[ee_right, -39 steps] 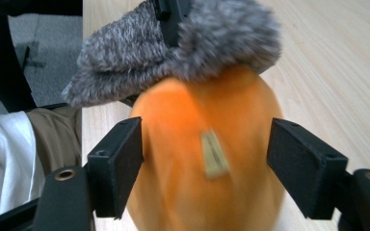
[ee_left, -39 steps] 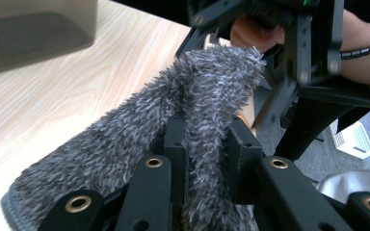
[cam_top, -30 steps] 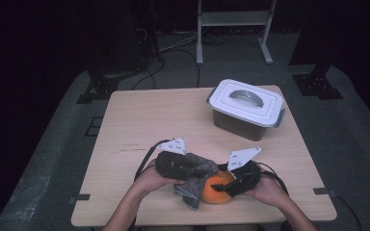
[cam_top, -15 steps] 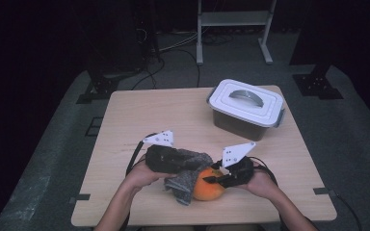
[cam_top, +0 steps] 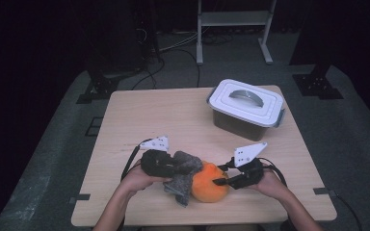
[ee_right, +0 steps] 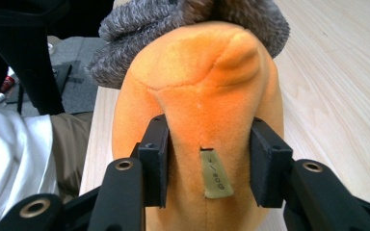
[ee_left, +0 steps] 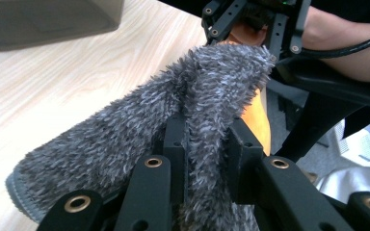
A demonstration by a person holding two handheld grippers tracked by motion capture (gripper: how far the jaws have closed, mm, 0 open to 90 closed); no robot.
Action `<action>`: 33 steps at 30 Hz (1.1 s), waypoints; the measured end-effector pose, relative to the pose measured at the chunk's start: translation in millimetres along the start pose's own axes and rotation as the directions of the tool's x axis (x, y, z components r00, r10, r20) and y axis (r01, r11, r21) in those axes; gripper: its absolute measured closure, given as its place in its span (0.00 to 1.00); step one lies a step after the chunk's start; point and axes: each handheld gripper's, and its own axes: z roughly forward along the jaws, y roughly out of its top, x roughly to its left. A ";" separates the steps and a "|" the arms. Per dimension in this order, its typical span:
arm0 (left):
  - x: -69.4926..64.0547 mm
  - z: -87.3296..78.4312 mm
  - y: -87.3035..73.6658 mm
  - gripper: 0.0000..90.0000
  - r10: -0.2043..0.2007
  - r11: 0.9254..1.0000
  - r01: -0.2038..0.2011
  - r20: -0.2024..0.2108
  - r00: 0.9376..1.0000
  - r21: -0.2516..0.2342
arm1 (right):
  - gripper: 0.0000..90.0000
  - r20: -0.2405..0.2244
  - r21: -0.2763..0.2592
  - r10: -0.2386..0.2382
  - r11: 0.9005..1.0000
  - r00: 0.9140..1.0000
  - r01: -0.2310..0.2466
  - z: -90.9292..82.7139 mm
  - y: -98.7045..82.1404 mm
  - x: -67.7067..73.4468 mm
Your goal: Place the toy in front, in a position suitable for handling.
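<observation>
- Right now my left gripper [cam_top: 185, 168] is clamped tight on a fold of the fuzzy grey sock [ee_left: 139, 139], and in the left gripper view the pile bunches up between its jaws.
- My right gripper [ee_right: 207, 163] pinches the orange plush toy [ee_right: 197, 96] from both sides near its small sewn-in tag [ee_right: 213, 179]; its jaws have just been opening a little, yet the pads still dent the fabric, so I count the toy as held.
- Both things sit together at the near edge of the table [cam_top: 173, 115], between my hands, with the sock draped over the far end of the toy and touching it.
- As I read it, the step in hand is working the sock over the toy, or off it; I cannot tell which.
- To do it well I keep the right gripper firm and low on the toy's body, so it does not squirt out of the soft plush.
- I move the sock along the toy's long axis, not sideways, so the cuff does not snag on the seam.
- I keep both hands just above the table, well apart from the lidded white bin [cam_top: 245, 108] at the far right.
- If the sock slips, I regrip closer to its cuff.
</observation>
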 end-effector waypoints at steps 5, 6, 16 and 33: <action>-5.9 8.4 5.9 0.82 0.024 1.000 -0.024 0.007 1.000 0.012 | 0.44 0.016 0.012 0.045 0.999 0.999 -0.045 -1.9 0.9 -2.0; -6.0 8.3 7.0 0.82 0.026 0.999 -0.026 0.007 1.000 0.018 | 0.39 0.016 0.019 0.064 0.998 0.998 -0.064 -2.5 2.5 -1.8; -21.1 17.2 13.3 0.82 0.065 0.998 -0.065 0.037 0.997 0.011 | 0.24 0.083 0.068 0.104 0.992 0.991 -0.110 -7.6 11.4 24.3; -36.0 16.8 25.5 0.82 0.150 0.988 -0.149 0.001 0.989 0.032 | 0.56 0.021 0.030 0.085 0.996 0.996 -0.085 11.1 20.5 4.7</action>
